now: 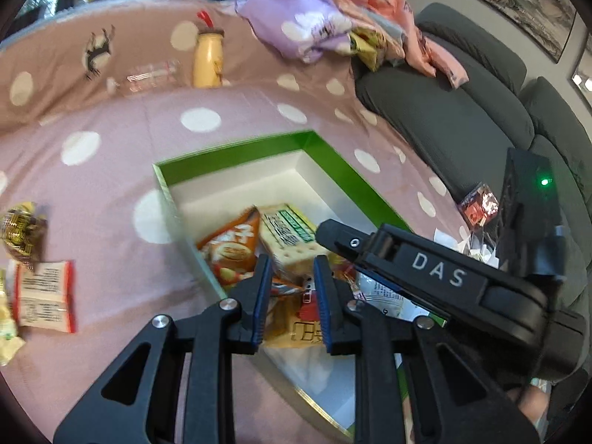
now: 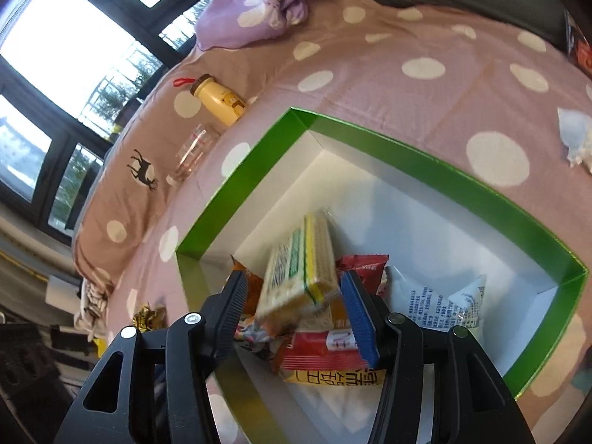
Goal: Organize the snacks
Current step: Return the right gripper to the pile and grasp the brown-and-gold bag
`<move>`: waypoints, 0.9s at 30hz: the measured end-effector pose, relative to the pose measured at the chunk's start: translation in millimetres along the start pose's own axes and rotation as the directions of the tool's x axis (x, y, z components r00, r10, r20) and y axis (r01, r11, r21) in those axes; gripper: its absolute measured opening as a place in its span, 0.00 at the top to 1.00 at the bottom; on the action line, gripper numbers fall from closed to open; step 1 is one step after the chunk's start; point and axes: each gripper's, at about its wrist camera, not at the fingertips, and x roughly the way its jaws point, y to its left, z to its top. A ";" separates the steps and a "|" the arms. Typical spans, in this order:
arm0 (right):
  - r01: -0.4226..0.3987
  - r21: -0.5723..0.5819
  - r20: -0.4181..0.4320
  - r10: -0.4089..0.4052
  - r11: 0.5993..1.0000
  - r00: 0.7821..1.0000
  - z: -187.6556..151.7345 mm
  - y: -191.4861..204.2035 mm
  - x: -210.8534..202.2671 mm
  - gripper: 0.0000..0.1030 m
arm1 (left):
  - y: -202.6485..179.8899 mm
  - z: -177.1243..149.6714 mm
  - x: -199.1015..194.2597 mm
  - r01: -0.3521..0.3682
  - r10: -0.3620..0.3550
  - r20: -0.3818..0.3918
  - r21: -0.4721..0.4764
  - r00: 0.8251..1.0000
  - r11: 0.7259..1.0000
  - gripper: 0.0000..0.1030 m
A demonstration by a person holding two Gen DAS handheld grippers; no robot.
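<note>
Cracker packet (image 2: 296, 281), clear-wrapped with pale yellow biscuits and a green-and-white label, is seen tilted on edge inside the green-rimmed white box (image 2: 436, 170). It is positioned between the pads of the right tongs (image 2: 296, 310); the jaws stand apart, and contact of the pads with the wrapper cannot be told. Under and beside it are noted an orange snack bag (image 1: 229, 248), a red packet (image 2: 318, 351), a yellow packet with large characters (image 2: 333, 377) and a white sachet with blue print (image 2: 436, 303). The far half of the box is bare white. The left tongs (image 1: 292, 296) are held over the same pile, jaws slightly apart, nothing clamped. The box is set on a pink polka-dot bed cover (image 1: 111, 185). Loose wrapped snacks (image 1: 44, 296) are recorded on the cover left of the box. A yellow bottle (image 2: 218, 100) and a clear glass (image 2: 192, 155) are recorded beyond.
</note>
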 end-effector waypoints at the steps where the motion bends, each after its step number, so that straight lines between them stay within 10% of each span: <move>1: -0.011 -0.004 0.009 0.011 1.000 1.000 -0.1 1.7 -2.5 0.46 | 1.4 -0.1 -4.2 -0.010 0.010 0.007 -0.002 1.000 1.000 0.77; 9: -0.094 -0.075 0.093 0.100 0.993 0.991 -6.9 29.5 -22.0 0.32 | 34.3 -16.8 -46.6 -0.183 0.186 0.063 -0.059 0.980 0.981 0.40; 14: -0.151 -0.165 0.078 0.166 0.975 0.983 -18.3 59.8 -20.6 0.19 | 68.3 -34.0 -64.8 -0.263 0.273 0.051 -0.154 0.961 0.952 0.35; 22: -0.207 -0.314 0.010 0.221 0.927 0.975 -46.9 110.8 -11.1 0.13 | 144.9 -73.8 -106.3 -0.405 0.441 0.015 -0.371 0.897 0.836 0.24; 27: -0.220 -0.397 -0.082 0.204 0.891 0.975 -67.8 143.9 11.3 0.13 | 183.7 -84.5 -113.9 -0.403 0.449 -0.022 -0.480 0.893 0.779 0.24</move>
